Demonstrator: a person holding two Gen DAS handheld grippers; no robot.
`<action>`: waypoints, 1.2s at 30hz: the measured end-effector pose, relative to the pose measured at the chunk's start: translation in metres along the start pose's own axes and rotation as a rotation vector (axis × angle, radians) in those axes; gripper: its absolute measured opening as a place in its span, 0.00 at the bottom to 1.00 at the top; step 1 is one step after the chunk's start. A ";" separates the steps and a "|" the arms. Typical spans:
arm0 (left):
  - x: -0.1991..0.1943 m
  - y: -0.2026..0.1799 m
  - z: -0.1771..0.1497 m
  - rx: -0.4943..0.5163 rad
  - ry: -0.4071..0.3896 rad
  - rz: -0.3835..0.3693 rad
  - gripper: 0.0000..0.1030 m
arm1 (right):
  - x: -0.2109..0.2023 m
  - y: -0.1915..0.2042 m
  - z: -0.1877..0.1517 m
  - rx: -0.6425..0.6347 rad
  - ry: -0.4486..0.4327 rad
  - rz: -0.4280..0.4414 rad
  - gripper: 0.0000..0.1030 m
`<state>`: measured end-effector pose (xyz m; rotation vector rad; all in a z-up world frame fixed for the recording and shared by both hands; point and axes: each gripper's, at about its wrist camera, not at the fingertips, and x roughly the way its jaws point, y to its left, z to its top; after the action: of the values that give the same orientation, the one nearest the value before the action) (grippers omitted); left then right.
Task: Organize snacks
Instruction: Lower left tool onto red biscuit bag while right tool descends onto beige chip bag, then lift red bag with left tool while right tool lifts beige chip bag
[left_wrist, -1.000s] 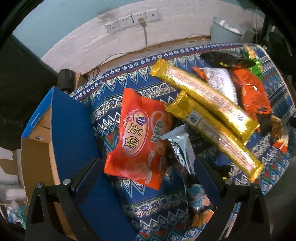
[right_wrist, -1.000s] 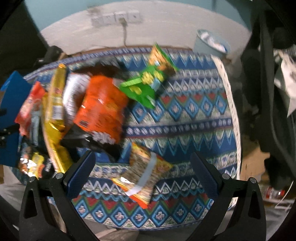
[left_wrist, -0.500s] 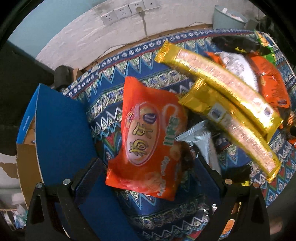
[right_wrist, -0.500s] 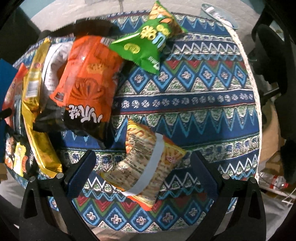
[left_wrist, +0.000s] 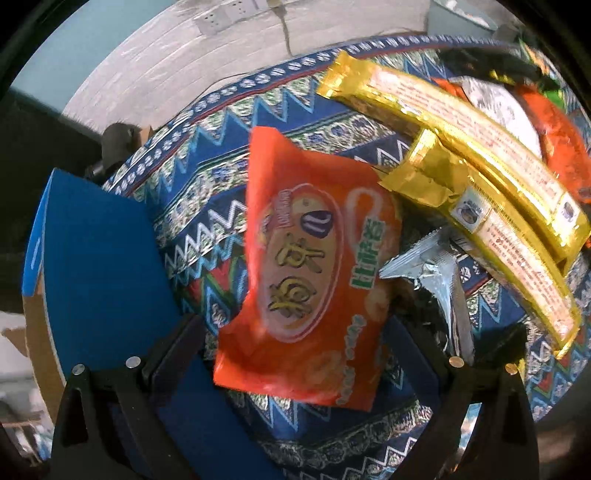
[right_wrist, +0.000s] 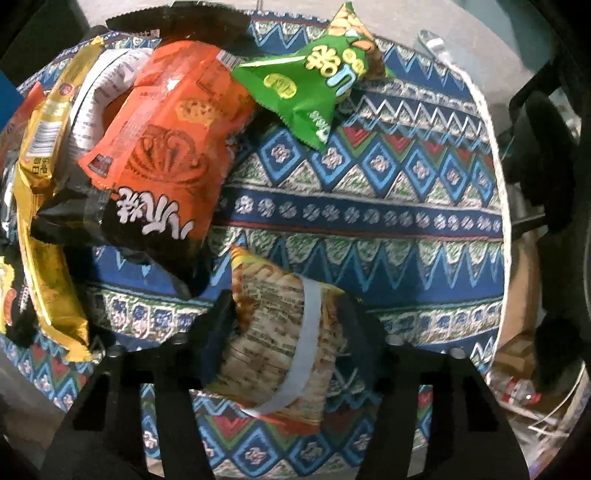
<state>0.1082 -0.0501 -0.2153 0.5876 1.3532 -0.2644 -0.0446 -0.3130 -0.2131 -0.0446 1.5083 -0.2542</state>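
**Two grippers over the snack pile**

The right gripper (right_wrist: 286, 332) points down at the patterned tablecloth (right_wrist: 369, 214), and its jaws are closing on a beige packet with a pale strip (right_wrist: 280, 332). The packet sits between the dark pads and looks pinched at both sides. At 11 o'clock from it lies an orange and black bag (right_wrist: 166, 158), with a green bag (right_wrist: 310, 85) at 12 o'clock, near the far edge of the cloth. Gold packets (right_wrist: 40, 206) run along the 9 o'clock side.

The left gripper (left_wrist: 295, 347) hangs over a red snack bag (left_wrist: 314, 266). Its fingers (left_wrist: 173, 343) stand wide apart, one at each lower corner of the bag, and hold nothing. A silver wrapper (left_wrist: 439, 273) lies at 3 o'clock of the red bag, two long gold packs (left_wrist: 480, 177) at 2 o'clock, and a blue cardboard box (left_wrist: 92, 266) at 9 o'clock.
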 end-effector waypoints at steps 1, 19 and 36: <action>0.003 -0.005 0.002 0.021 0.000 0.018 0.97 | 0.003 0.001 -0.001 0.002 -0.005 0.003 0.51; -0.011 -0.013 0.001 0.013 -0.114 -0.038 0.45 | -0.045 -0.010 0.017 -0.020 -0.061 0.035 0.33; -0.063 0.013 -0.035 -0.095 -0.202 0.009 0.35 | -0.107 0.011 0.014 -0.056 -0.227 0.069 0.33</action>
<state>0.0718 -0.0303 -0.1554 0.4741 1.1611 -0.2440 -0.0333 -0.2831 -0.1098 -0.0644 1.2880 -0.1459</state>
